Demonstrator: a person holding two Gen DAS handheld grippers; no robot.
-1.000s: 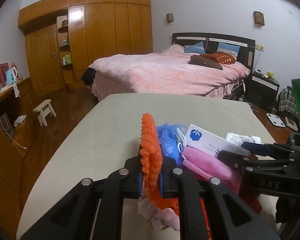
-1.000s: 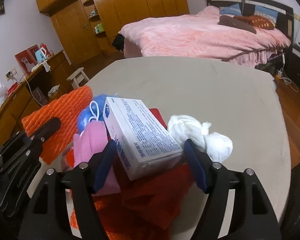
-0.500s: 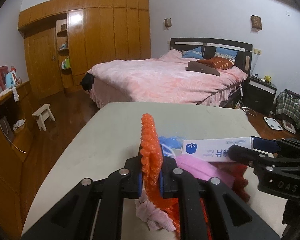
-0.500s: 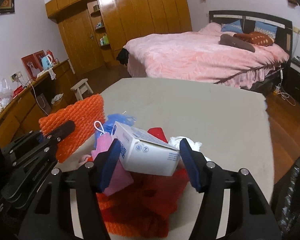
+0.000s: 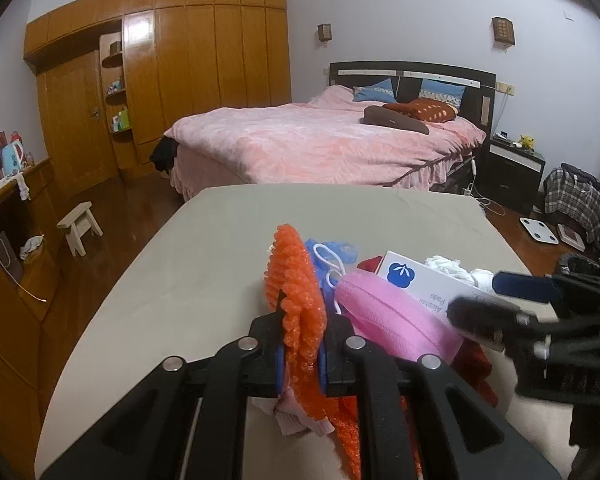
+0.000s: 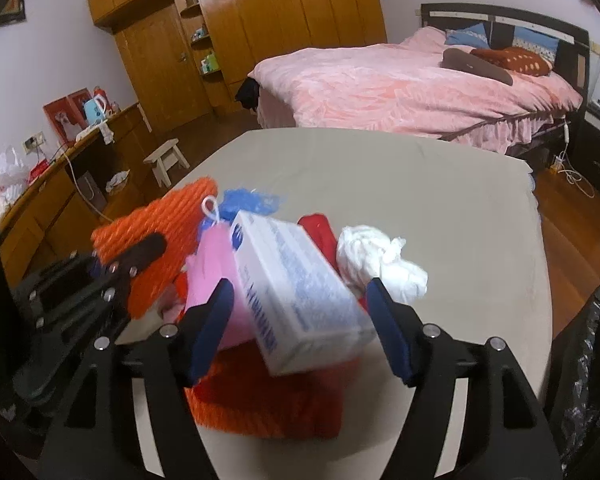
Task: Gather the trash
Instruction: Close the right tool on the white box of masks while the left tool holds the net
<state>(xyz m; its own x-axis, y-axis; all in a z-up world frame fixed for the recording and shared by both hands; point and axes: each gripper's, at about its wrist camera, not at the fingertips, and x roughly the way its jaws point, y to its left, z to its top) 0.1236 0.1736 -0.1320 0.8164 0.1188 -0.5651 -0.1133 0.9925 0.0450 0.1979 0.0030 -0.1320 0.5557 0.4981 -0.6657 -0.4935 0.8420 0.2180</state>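
A: Biggest thing back there?

B: Pink bed [image 5: 320, 148], far behind. Then a wide grey table [image 5: 204, 248], up close.

A: And the trash?

B: All heaped in one pile on the near end of the table. Black bag [image 6: 580, 360] just off the table's right edge.

A: Biggest bit of the pile?

B: Orange net [image 5: 296, 300], standing up on its edge at the left side. More orange and red stuff lying flat under the rest.

A: In the left tongs [image 5: 302, 344]?

B: Yes. Shut tight on the net, pinched right in the middle.

A: Next biggest?

B: White box [image 6: 296, 292], tipped over on top of the pile, a bit blurry. Then a pink mask [image 5: 388, 320], squeezed in between net and box. Then a white tissue ball [image 6: 380, 260] on the box's other side. Last, a little blue scrap [image 6: 252, 200] peeking out behind.

A: And the right tongs [image 6: 300, 284]?

B: Wide apart and opening more. Box between the two blue pads, but with a gap at the left pad. Not squeezed.
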